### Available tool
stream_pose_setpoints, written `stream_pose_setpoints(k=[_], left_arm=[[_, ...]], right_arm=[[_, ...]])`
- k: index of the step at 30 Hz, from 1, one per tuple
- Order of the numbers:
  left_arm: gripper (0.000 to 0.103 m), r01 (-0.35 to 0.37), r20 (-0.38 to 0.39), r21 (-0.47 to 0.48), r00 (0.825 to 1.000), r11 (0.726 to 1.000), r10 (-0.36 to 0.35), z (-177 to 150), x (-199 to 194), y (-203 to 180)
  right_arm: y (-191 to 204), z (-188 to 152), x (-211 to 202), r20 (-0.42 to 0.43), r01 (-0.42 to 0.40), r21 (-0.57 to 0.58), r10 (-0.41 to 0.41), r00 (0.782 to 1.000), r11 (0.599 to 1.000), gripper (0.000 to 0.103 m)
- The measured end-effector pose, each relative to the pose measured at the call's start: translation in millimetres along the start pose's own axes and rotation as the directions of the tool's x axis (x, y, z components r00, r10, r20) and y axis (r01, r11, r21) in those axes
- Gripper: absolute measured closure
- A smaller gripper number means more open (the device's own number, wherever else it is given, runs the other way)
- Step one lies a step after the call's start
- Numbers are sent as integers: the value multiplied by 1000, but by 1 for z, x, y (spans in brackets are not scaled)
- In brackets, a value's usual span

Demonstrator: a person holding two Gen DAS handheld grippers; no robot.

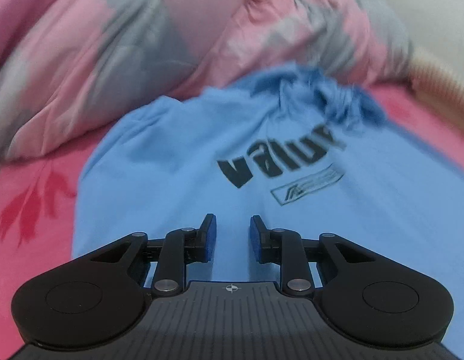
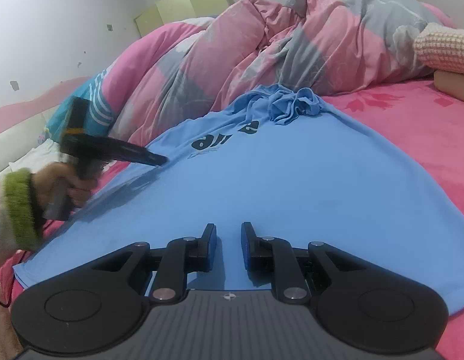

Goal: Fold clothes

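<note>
A light blue T-shirt [image 1: 171,180] with black lettering lies spread on the pink bedsheet [image 1: 36,240]. Its far end is bunched into a crumpled knot [image 2: 292,105]. My left gripper [image 1: 232,225] hovers over the shirt's near part, its blue-padded fingers [image 1: 210,240] apart with nothing between them. From the right wrist view, the left gripper [image 2: 161,159] appears blurred over the shirt's left edge, held by a hand [image 2: 72,186] in a green-cuffed sleeve. My right gripper [image 2: 228,234] is open just above the shirt [image 2: 292,180] near its front hem.
A bulky pink and grey duvet [image 2: 262,54] is piled behind the shirt. A knitted sleeve [image 2: 442,48] rests at the far right. A teal striped cloth [image 2: 95,102] lies at the left by the white wall [image 2: 51,30]. Pink sheet [image 2: 412,138] shows to the shirt's right.
</note>
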State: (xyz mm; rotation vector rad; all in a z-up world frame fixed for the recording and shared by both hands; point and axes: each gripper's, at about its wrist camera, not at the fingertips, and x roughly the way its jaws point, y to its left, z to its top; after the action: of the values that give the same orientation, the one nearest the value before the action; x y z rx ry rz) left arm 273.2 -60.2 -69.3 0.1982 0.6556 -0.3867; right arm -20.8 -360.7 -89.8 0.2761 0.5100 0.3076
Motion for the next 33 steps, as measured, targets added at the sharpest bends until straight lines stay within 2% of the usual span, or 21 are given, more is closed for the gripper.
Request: stream_pose_setpoints(k=[2,4,6,16,19,24,27,30,33], left_arm=[[69,-33,-9,38,999,999,33,-1,16,-5],[69,-77,-14,-3,997,997,77,-3,21,12],[64,-129,-17,-35,992,991,128,-4,22,32],[65,-270,-43,63,961,961,273,1,14,49],[62,-302,-71,33,950,953,303,-4,-1,71],[64,-422,-73,-7,904,907,420,-11,-66,98],[64,-358,-64,-109,933,927,353,-22,-117,106],[63,-232,-64,-181,972,956,224,-44,-155,95],[63,-116,-94,-222,991,968,98,-80,-175,77]], right_arm=[[0,0,0,1,0,1,0,1000,1000,85],[-1,-1,0,2,-3,2,3,1000,1000,85],[-2,-1,0,4,-7,3,7,1000,1000,84],[-4,0,-1,7,-19,12,19,1000,1000,84],[-4,0,0,7,-16,11,16,1000,1000,84],[-3,1,1,4,-9,8,9,1000,1000,84],[-1,2,1,-2,1,5,-1,1000,1000,84],[12,10,2,-23,31,-17,-31,999,999,84],[37,24,2,-45,55,-58,-57,997,997,82]])
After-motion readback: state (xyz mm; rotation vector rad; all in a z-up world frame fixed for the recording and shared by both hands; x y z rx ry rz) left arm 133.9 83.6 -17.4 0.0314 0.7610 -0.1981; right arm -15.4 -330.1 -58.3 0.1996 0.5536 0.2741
